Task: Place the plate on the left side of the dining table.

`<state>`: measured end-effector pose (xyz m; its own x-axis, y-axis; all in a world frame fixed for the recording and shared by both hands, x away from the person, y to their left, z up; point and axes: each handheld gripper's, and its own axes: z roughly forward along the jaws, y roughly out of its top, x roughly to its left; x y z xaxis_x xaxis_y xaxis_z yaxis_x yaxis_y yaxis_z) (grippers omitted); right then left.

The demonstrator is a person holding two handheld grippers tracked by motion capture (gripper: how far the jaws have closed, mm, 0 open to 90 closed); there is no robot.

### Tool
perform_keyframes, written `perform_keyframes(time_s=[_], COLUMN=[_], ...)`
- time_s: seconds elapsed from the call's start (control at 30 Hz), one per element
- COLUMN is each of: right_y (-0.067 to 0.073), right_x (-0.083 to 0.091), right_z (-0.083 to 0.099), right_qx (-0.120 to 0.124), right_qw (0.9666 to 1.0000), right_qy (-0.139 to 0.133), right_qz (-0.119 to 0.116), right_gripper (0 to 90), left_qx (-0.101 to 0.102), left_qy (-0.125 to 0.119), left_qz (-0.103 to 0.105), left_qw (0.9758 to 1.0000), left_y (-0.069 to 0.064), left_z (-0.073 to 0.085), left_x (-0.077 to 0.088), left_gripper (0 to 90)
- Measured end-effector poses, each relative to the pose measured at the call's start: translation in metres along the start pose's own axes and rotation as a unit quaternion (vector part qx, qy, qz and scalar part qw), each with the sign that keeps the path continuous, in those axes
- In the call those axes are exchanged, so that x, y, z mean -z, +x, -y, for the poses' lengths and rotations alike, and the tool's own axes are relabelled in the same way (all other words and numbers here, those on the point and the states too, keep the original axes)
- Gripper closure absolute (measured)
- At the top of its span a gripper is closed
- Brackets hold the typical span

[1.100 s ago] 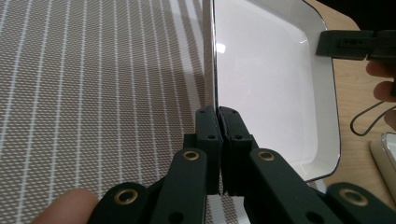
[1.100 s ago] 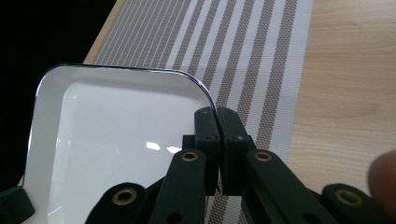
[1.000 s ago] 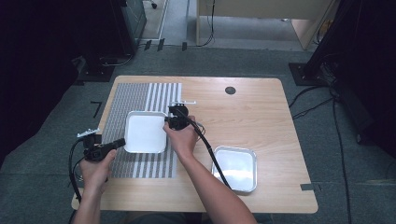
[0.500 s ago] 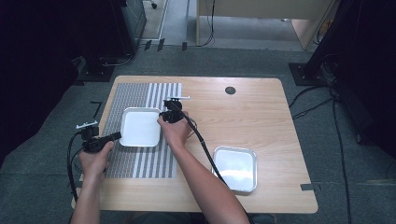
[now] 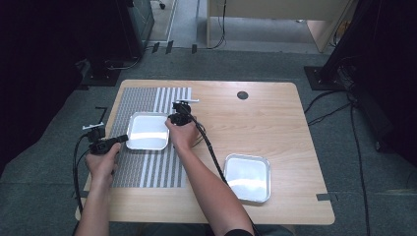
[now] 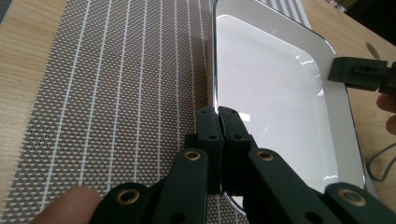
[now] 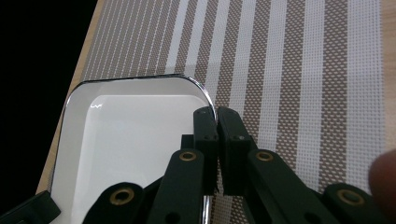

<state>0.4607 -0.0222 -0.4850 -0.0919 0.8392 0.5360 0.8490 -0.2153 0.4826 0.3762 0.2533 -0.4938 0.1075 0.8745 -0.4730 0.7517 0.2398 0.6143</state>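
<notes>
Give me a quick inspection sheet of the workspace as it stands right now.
Surface: wooden table, striped placemat on its left part.
Job's things: white tray over the placemat, gripped at two opposite rims.
Clutter: second tray on bare wood at the right; dark round spot near the far edge.
Grippers: left gripper shut on the tray's left rim; right gripper shut on its right rim.
Cables: one trails from each gripper; more on the floor at right.
Surroundings: grey carpet, dark furniture.

The table is seen from above and in front, from afar, in the high view. The tray on the mat is viewed closely along each gripper's jaws, from opposite rims, and is shared by all views.
</notes>
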Motion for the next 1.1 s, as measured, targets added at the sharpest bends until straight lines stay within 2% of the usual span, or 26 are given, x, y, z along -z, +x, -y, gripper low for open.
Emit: perform_keyframes(time_s=[0.07, 0.3, 0.37, 0.4, 0.6, 0.77, 0.9, 1.0, 1.1], right_y=[0.001, -0.004, -0.006, -0.008, -0.011, -0.010, -0.010, -0.010, -0.009], right_x=[-0.001, -0.009, -0.011, -0.012, -0.022, -0.023, -0.023, -0.020, -0.014], right_z=[-0.001, -0.006, -0.007, -0.008, -0.007, -0.003, -0.004, -0.004, -0.006], right_qx=[0.005, -0.001, -0.003, -0.014, -0.027, -0.029, -0.027, -0.022, -0.008], right_qw=[1.0000, 0.9999, 0.9999, 0.9999, 0.9996, 0.9995, 0.9996, 0.9997, 0.9995], right_qy=[-0.003, -0.002, -0.005, -0.006, 0.000, -0.007, -0.007, -0.009, -0.024], right_qz=[0.002, 0.011, 0.009, 0.007, 0.003, 0.004, 0.006, 0.001, 0.020], right_gripper=[88.3, 88.6, 88.5, 88.5, 88.0, 87.3, 86.7, 78.2, 73.5], left_qx=[0.005, 0.003, 0.011, 0.019, 0.034, 0.039, 0.047, 0.049, 0.041], left_qy=[0.002, 0.001, 0.001, -0.003, -0.009, -0.010, -0.012, -0.019, -0.030], left_qz=[0.006, -0.001, 0.000, 0.001, -0.002, -0.006, 0.000, 0.002, -0.001], left_qw=[1.0000, 1.0000, 0.9999, 0.9998, 0.9994, 0.9992, 0.9988, 0.9986, 0.9987], left_y=[0.003, -0.001, 0.000, 0.000, 0.005, 0.008, 0.010, 0.011, 0.010], left_z=[-0.002, -0.006, -0.007, -0.008, -0.010, -0.009, -0.010, -0.010, -0.011], left_x=[-0.002, -0.011, -0.013, -0.015, -0.017, -0.020, -0.021, -0.019, -0.016], left_gripper=[89.8, 89.7, 89.7, 89.7, 89.8, 89.7, 89.5, 87.4, 77.8])
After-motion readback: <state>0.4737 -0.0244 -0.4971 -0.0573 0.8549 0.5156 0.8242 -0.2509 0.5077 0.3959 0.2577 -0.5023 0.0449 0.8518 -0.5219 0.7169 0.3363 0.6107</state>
